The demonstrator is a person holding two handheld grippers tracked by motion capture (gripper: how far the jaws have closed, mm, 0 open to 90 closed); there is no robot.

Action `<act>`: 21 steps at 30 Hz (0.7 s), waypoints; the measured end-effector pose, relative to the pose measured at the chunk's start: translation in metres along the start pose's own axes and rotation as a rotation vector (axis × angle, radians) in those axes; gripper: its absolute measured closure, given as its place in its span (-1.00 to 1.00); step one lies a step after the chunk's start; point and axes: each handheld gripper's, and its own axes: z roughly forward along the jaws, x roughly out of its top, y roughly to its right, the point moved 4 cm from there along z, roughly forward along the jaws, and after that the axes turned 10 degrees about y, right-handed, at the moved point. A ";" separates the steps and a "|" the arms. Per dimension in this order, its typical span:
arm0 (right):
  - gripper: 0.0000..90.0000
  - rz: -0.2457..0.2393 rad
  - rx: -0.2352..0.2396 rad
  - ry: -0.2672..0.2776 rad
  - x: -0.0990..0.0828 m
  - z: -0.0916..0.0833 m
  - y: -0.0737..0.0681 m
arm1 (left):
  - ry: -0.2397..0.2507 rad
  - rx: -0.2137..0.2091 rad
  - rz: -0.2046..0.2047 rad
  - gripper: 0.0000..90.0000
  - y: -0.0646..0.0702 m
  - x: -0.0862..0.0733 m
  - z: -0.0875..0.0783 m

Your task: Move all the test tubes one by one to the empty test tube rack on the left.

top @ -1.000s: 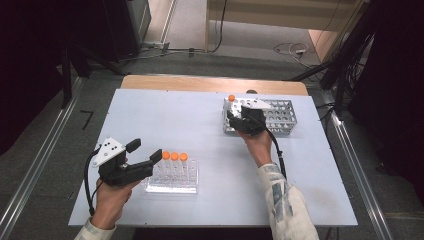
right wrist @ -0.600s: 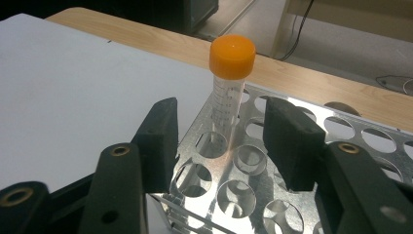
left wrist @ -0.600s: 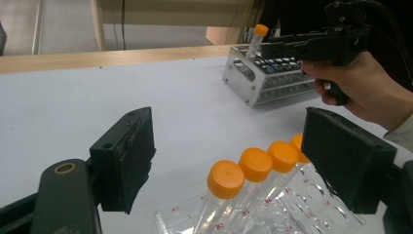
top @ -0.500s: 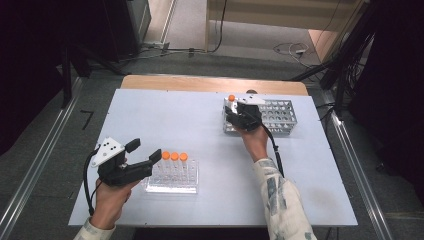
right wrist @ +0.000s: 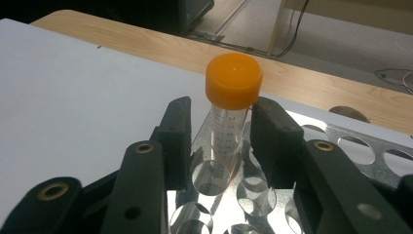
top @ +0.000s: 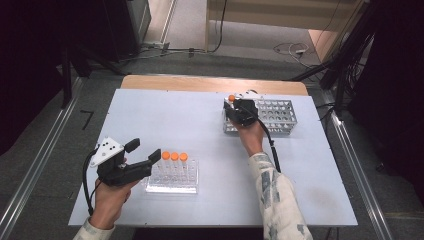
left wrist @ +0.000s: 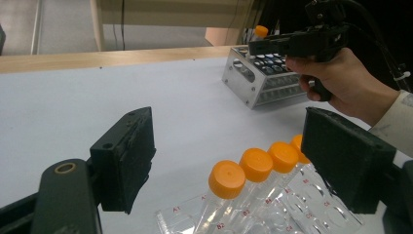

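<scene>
- High view: right gripper (top: 231,107) sits over the near-left corner of the metal rack (top: 280,117). Its jaws have just been closing, with the lone orange-capped tube (top: 231,98) between them.
- High view: left gripper (top: 145,151) has its jaws apart and holds nothing. The clear rack (top: 172,182) sits just past its tips on the table (top: 165,115).
- High view count: two racks, two grippers, one tube in the metal rack, three orange caps (top: 174,156) showing in the clear rack.
- Left gripper view: left gripper (left wrist: 236,146) jaws are wide apart. A row of four capped tubes (left wrist: 256,165) lies ahead, between the two jaws, in the clear rack (left wrist: 185,219). The fourth cap is half behind the right-hand jaw.
- Left gripper view: right gripper (left wrist: 272,46) is far off at the metal rack (left wrist: 253,83), beside the tube (left wrist: 261,30).
- Right gripper view: the tube (right wrist: 234,80) stands upright in a hole of the metal rack (right wrist: 341,141). It is between the right gripper (right wrist: 221,141) jaws, with its cap above the tips.
- Right gripper view: the right-hand jaw is at the tube wall and a slim gap is left at the other jaw, so it is not clamped yet.
- Judgement: the grasp is nearly made; the likely next move is to lift the tube out toward the clear rack.
</scene>
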 end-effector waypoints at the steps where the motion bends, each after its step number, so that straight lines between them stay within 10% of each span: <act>1: 0.32 0.000 -0.004 -0.004 0.000 0.000 0.000 | 0.000 0.000 -0.001 -0.55 0.000 0.000 0.000; 21: 0.59 0.015 -0.022 0.010 0.005 0.000 0.002 | 0.006 0.001 -0.003 -0.55 0.000 0.001 -0.001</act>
